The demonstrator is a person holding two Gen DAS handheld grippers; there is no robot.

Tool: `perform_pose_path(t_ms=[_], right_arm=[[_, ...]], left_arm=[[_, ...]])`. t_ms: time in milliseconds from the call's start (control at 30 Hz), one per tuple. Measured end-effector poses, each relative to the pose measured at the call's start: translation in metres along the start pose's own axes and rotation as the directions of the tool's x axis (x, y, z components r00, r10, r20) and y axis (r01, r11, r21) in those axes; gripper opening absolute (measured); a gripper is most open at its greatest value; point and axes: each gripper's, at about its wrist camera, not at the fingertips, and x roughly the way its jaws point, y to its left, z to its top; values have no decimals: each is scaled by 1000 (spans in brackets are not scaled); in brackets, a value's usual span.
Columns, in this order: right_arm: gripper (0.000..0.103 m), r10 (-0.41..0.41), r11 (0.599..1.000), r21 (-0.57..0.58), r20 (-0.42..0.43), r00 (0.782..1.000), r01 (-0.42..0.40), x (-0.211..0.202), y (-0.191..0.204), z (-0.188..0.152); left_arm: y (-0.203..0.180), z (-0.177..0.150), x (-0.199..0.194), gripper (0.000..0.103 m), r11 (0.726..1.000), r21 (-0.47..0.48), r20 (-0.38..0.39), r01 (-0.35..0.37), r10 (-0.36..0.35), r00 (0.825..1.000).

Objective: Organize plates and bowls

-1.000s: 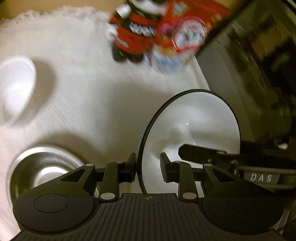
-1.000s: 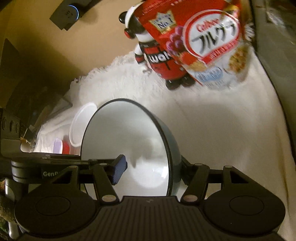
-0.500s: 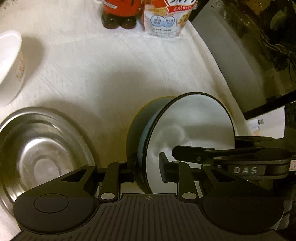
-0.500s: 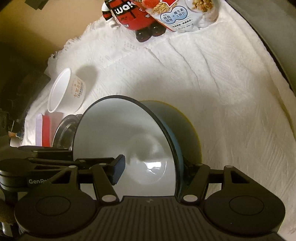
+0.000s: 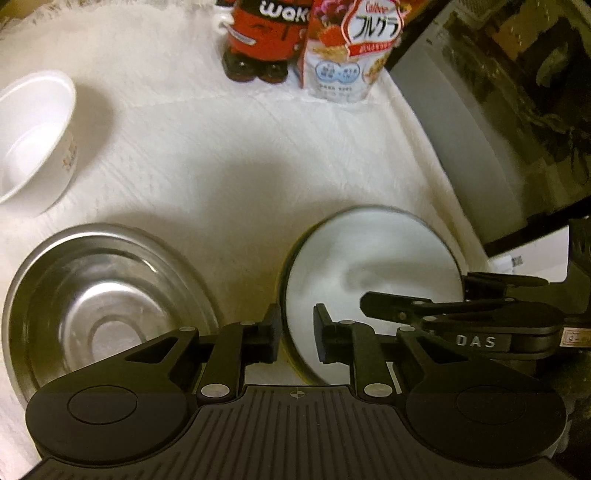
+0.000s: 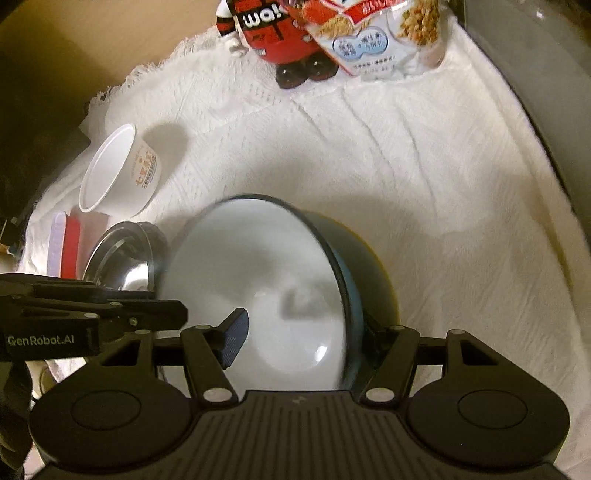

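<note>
A blue bowl (image 5: 369,266) with a white inside and a yellow foot is tilted just above the white cloth (image 5: 221,166). My right gripper (image 6: 304,334) is shut on the bowl (image 6: 258,288), with one finger inside and the other against the outer wall. My left gripper (image 5: 297,332) straddles the opposite rim and its jaws are closing. Its outer pad is at the rim, and a gap shows at the inner pad. A steel bowl (image 5: 103,295) sits on the cloth just left of the blue one. A white paper bowl (image 5: 33,140) stands further back on the left.
A red bottle-shaped figure (image 5: 266,33) and a cereal bag (image 5: 354,55) stand at the far edge of the cloth. A grey appliance (image 5: 461,129) borders the right side. A red-lidded box (image 6: 66,251) lies beyond the steel bowl (image 6: 122,258).
Both grippers and the blue bowl have come down toward the cloth beside the steel bowl. The left jaws have narrowed around the rim.
</note>
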Motion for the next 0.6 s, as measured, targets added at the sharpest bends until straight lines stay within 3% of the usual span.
perform_pose_path(t_ms=[233,367,600], right_arm=[[68,-36,998,-50,83,996,41,-21,1,2],[70,-82,994,-59,128,988,90,-30,-5,2],[72,-86,996,19,101,991,84,-25,-32,-4]], left_arm=[[-2,7,-7,21,999,19,39,-50,49,998],[1,10,-4,21,999,15,31,-35,35,999],[5,16,8,22,1000,8,0,-18,18,1000]])
